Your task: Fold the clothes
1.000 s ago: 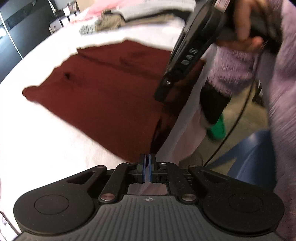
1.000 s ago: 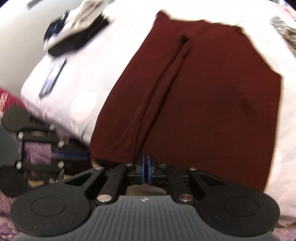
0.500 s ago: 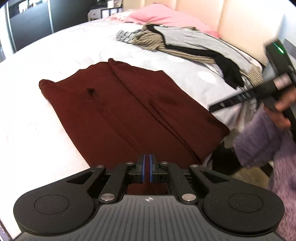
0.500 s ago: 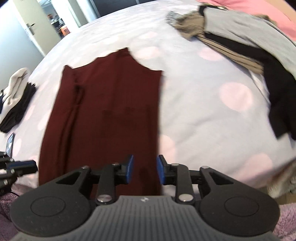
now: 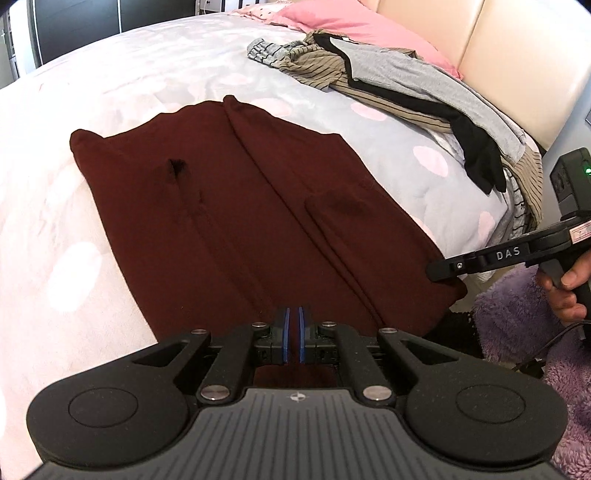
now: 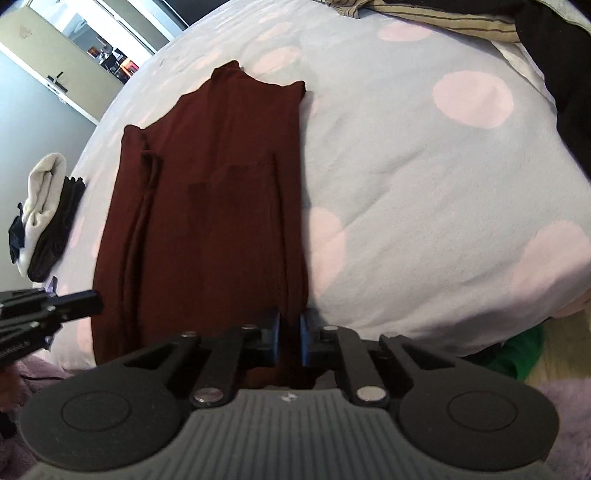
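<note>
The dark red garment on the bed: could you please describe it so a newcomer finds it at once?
Start from the spotted bedcover. The dark red garment lies flat near its edge, apart from the heap of clothes by the headboard. It is the only single-coloured, spread-out piece.

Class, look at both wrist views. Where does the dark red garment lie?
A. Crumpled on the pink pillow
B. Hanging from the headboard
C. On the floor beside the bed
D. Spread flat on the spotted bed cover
D: the dark red garment lies spread flat on the spotted bed cover, well short of the pink pillow at the headboard.
</note>
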Available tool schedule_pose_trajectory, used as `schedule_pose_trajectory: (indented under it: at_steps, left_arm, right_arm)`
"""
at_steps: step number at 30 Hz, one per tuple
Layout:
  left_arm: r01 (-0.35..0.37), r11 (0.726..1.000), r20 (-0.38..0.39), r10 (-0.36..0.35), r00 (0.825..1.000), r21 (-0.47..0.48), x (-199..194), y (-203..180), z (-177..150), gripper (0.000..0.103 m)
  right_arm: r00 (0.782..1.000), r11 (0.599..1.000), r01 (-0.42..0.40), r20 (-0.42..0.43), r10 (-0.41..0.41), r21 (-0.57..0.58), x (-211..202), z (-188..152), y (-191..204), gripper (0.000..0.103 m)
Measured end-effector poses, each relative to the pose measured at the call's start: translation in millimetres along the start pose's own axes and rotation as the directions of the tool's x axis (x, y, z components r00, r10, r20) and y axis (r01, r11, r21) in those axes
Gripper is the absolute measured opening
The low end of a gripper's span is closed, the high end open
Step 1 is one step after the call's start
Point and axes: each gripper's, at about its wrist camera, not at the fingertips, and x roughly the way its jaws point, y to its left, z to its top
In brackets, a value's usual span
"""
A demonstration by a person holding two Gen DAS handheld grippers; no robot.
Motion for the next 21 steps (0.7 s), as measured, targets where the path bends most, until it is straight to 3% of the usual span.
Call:
schedule_pose_trajectory:
  at_steps: [7,10,17,21]
  left_arm:
    - [-0.005,0.999,-0.015,0.004,1.0,-0.035,-3.6,10.0,-8.3,0.002]
    - [-0.018,0.998,-0.018,0.017,1.0,-0.059,-6.2,16.8,-13.1,0.002]
    - [-0.027,0.994,-0.005,0.026,1.0,-0.109,-13.9,31.2,-23.4,0.002]
    - [-0.024,0.991,0.006,0.024,1.0,-0.129,-17.4,37.7,-27.3,0.002]
  right_arm:
    - [0.998,0.998,0.054,0.034,-0.052,-0.045,-13.4,8.0,39.5,0.011]
    - [0.993,0.983,0.112,0.055,-0.105,-0.146,-10.0,9.7,71.3,0.011]
    - [0.984,0.902,0.178,0.076,-0.162,-0.392,13.2,2.7,141.6,0.011]
    - [0.982,0.829,0.188,0.082,-0.171,-0.527,28.2,-7.9,173.9,0.011]
